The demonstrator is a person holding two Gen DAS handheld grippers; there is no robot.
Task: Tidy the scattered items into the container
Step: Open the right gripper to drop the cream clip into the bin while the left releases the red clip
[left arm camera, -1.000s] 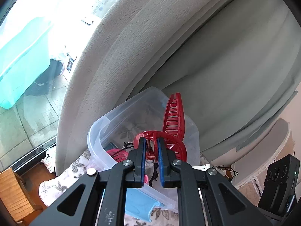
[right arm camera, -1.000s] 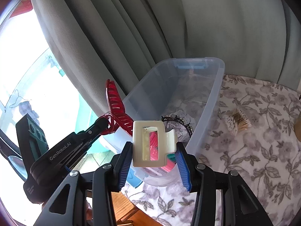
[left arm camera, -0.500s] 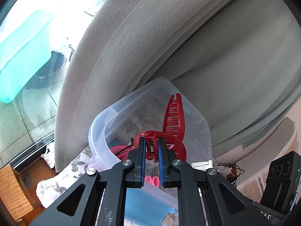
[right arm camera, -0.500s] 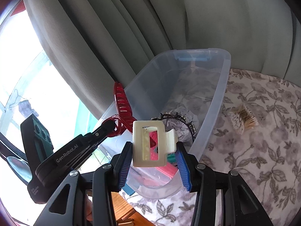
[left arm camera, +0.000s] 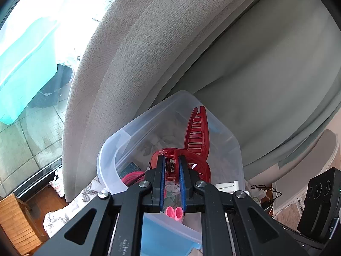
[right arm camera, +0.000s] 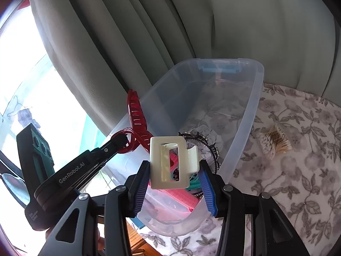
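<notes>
Clips could collide if dropped together: left hand-held gripper (left arm camera: 171, 170) pinches the red hair clip (left arm camera: 197, 136), right hand-held gripper (right arm camera: 173, 175) clamps the cream clip (right arm camera: 169, 162), both over the container (right arm camera: 253, 106).

- The container (right arm camera: 253, 115) stands on the worktop (right arm camera: 298, 170), with the curtain (right arm camera: 149, 32) hanging just behind it.
- A bundle of cotton swabs (right arm camera: 273, 141) lies on the worktop to the right of the container, near its wall.
- Inside the container lie a toothed headband (right arm camera: 210, 147) and a comb (right arm camera: 181, 198), the comb at the near end.
- The left gripper (right arm camera: 122, 138) holds a long hair claw (right arm camera: 136, 123) above the container's left rim.
- The right gripper (right arm camera: 173, 179) holds a rectangular hair claw (right arm camera: 168, 160) over the container's near end, to the right of the long one.
</notes>
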